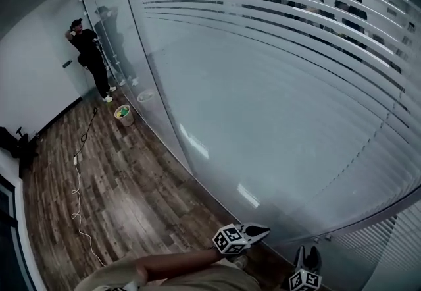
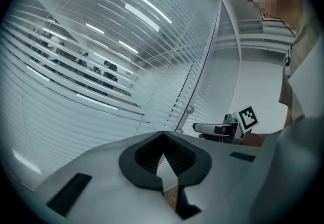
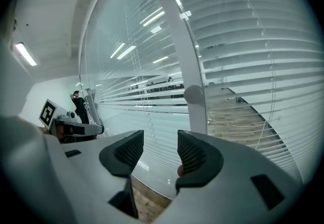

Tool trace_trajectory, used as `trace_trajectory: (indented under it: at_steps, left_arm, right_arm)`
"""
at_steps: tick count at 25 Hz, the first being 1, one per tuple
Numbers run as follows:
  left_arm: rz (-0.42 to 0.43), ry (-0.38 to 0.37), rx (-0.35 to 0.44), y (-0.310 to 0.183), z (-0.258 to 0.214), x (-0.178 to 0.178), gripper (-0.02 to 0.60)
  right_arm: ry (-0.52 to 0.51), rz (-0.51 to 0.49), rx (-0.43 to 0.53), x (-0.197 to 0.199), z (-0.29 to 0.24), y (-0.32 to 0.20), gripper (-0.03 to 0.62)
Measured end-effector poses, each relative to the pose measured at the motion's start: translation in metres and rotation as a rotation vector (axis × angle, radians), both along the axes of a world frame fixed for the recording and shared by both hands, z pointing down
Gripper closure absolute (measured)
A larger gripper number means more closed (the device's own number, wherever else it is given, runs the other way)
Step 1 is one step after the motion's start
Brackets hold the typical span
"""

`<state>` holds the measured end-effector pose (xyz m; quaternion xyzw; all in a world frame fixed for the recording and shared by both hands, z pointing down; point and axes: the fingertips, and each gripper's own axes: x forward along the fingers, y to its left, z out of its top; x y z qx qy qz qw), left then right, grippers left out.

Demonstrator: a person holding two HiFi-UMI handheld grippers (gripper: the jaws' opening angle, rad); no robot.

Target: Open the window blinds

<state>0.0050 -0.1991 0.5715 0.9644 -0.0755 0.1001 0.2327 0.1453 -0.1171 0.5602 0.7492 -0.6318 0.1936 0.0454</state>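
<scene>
- Holding left gripper (image 2: 162,142) clenched, pads meeting, grasping nothing.
- Holding right gripper (image 3: 159,149) released, jaws standing apart, nothing sitting between them, only glass and floor showing through the gap.
- Pointing both grippers towards the glass wall (image 1: 263,125), side by side and near each other, low by the wall's foot in the head view.
- Seeing blinds (image 1: 309,26) hanging behind the glass and spanning the wall, slats lying near-closed lower down, leaving gaps higher up with figures showing through.
- Seeing more slats to the right of a white post (image 3: 185,61), wood floor showing between them.
- Noting a round knob (image 3: 193,94) sitting on that post, ahead of the right gripper and above its jaw gap, not touching it.
- Spotting a person (image 1: 89,52) standing at the far end by the glass, one arm raised to the head.
- Spotting a bucket (image 1: 123,114) standing on the floor (image 1: 131,178) just beside the glass, near that person, holding something green and yellow.
- Spotting a white cable (image 1: 77,184) trailing across the floor, well apart from both grippers.
</scene>
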Motion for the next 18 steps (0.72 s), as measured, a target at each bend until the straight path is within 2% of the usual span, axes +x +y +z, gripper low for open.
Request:
trace_trajectory:
  at_steps: [6,13,18]
  left_arm:
    - [-0.005,0.004,-0.001,-0.002,-0.017,-0.049,0.568]
    - [-0.037,0.007,0.033,-0.004,-0.019,-0.134,0.568]
    - [-0.074,0.012,0.043,-0.004,-0.016,-0.191,0.568]
  right_arm:
    - [0.021,0.002,0.006,-0.048,-0.007,0.0,0.378]
    - [0.044,0.005,0.012,-0.101,-0.016,-0.003,0.38]
    - [0.068,0.013,0.032,-0.141,-0.03,-0.002,0.404]
